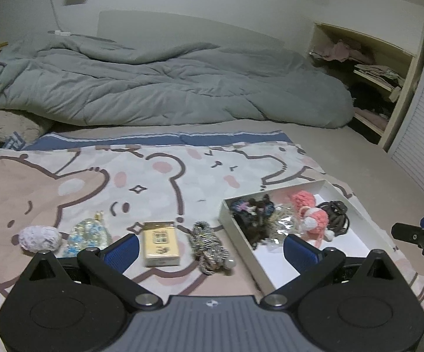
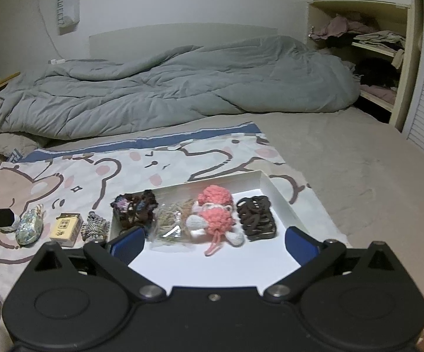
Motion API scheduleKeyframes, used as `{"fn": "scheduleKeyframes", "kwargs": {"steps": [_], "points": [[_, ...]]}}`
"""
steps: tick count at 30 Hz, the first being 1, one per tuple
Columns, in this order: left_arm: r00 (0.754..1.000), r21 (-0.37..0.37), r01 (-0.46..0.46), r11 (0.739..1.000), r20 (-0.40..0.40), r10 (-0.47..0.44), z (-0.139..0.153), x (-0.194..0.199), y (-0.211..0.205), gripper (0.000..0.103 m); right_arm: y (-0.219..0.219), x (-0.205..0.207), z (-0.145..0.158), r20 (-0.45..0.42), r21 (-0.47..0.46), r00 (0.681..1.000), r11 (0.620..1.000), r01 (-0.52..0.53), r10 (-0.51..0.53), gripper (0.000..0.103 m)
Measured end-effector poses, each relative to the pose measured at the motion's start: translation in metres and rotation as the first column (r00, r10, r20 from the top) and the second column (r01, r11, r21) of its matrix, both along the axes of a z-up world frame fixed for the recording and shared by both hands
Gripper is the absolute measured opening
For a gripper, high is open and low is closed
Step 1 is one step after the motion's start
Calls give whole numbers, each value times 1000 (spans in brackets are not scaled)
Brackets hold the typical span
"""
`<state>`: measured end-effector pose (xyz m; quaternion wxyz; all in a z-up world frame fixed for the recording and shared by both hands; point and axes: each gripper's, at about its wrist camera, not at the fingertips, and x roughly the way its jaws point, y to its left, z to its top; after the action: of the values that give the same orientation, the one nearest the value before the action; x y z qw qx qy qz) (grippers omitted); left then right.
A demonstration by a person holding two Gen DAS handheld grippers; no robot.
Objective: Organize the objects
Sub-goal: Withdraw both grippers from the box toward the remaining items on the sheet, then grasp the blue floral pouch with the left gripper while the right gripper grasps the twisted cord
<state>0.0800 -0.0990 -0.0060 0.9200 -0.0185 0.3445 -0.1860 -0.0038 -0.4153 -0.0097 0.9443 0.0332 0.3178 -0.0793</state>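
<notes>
A white shallow box [image 1: 355,243] [image 2: 273,189] lies on a cartoon blanket [image 1: 100,182]. It holds a dark scrunchie [image 2: 135,206], a clear bag of tan bands [image 2: 170,224], a pink knitted toy [image 2: 214,215] and black hair ties [image 2: 255,218]. Left of the box lie a grey twisted cord [image 1: 210,245] [image 2: 94,228], a yellow card box [image 1: 160,243] [image 2: 65,228], a sparkly pouch [image 1: 87,234] [image 2: 30,228] and a pale knitted ball [image 1: 40,239]. My left gripper [image 1: 212,248] is open and empty above the cord. My right gripper [image 2: 214,243] is open and empty over the box.
A rumpled grey duvet [image 1: 159,85] [image 2: 168,88] lies behind the blanket. An open shelf with clothes [image 1: 367,70] [image 2: 367,50] and a slatted door [image 1: 422,135] stand at the right. The right gripper's tip shows in the left view [image 1: 417,234].
</notes>
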Motion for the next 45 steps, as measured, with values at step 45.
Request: {"fn": "scheduleKeyframes", "kwargs": {"steps": [45], "points": [[980, 144, -192, 971, -19, 197, -25, 80, 99, 103, 133, 119, -25, -17, 96, 981, 977, -189, 191, 103]]}}
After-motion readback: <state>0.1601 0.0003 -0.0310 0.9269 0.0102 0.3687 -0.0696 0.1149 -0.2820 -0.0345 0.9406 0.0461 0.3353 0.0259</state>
